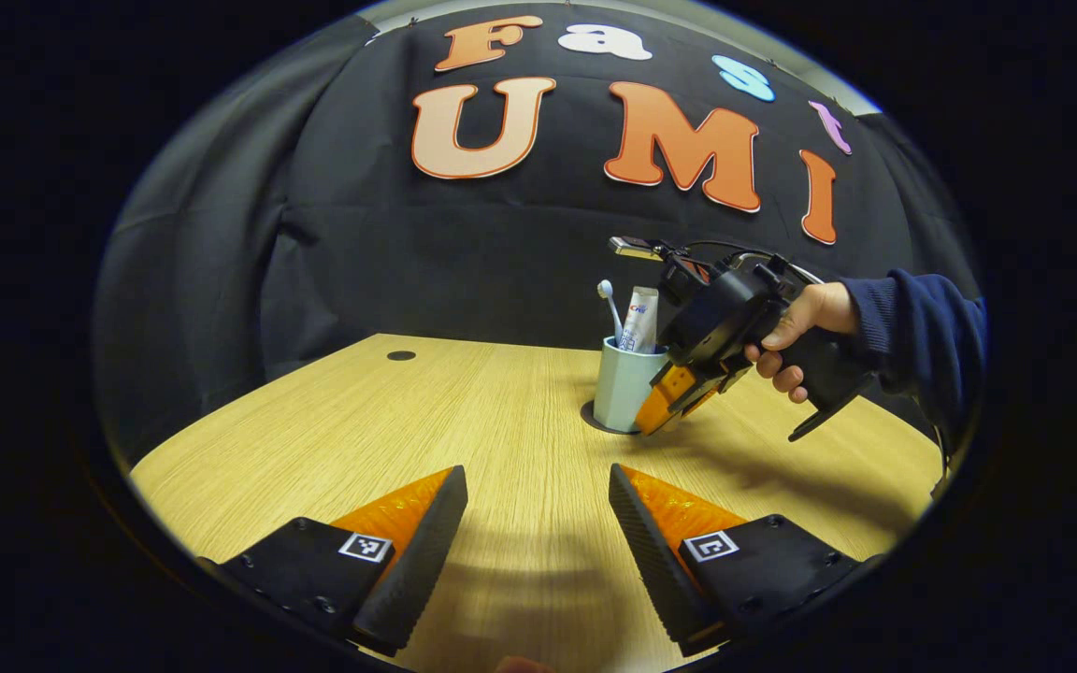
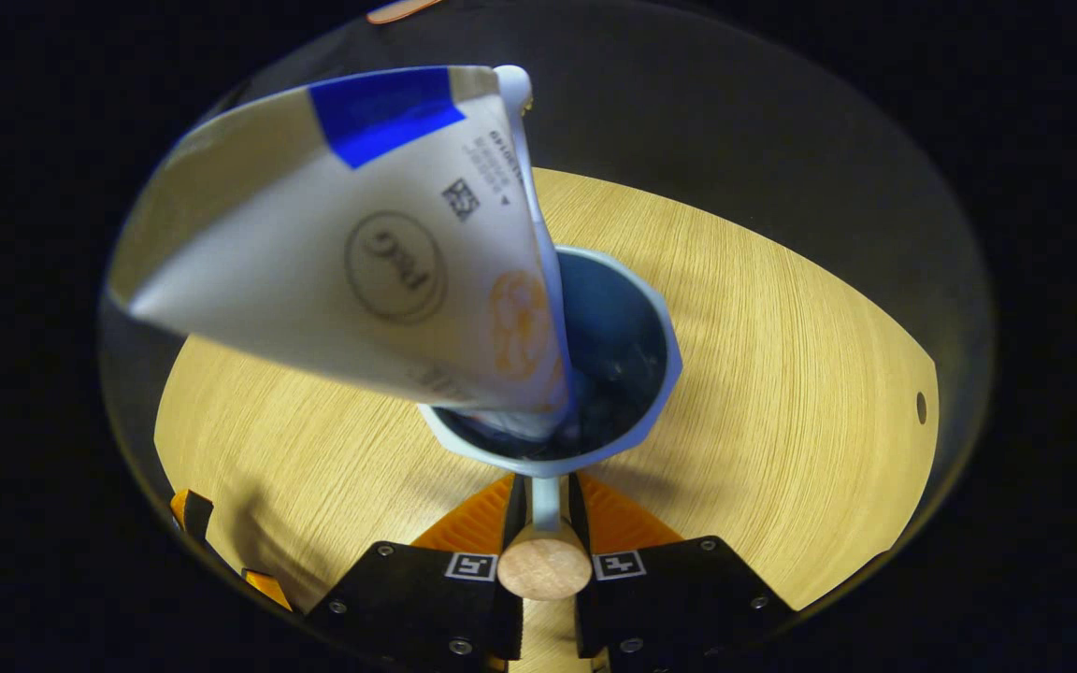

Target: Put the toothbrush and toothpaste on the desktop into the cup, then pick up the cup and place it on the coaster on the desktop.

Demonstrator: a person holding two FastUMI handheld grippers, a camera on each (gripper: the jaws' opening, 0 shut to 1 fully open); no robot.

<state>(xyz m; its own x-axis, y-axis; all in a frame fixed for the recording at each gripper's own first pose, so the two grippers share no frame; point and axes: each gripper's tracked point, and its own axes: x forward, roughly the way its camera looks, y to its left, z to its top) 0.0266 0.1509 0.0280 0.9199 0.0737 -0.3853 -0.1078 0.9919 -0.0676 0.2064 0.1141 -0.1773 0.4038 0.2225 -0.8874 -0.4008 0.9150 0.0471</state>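
A pale blue cup stands toward the far right of the wooden desk, on a dark round coaster whose edge shows at its base. A white toothbrush and a toothpaste tube stick up out of it. In the right gripper view the tube leans over the cup, with the toothbrush behind it. My right gripper is shut on the cup's handle, which ends in a round wooden knob. My left gripper is open, low over the near desk, nothing between its fingers.
A hand in a dark blue sleeve holds the right gripper against the cup's right side. A small cable hole lies at the desk's far left. Black cloth walls stand behind the desk.
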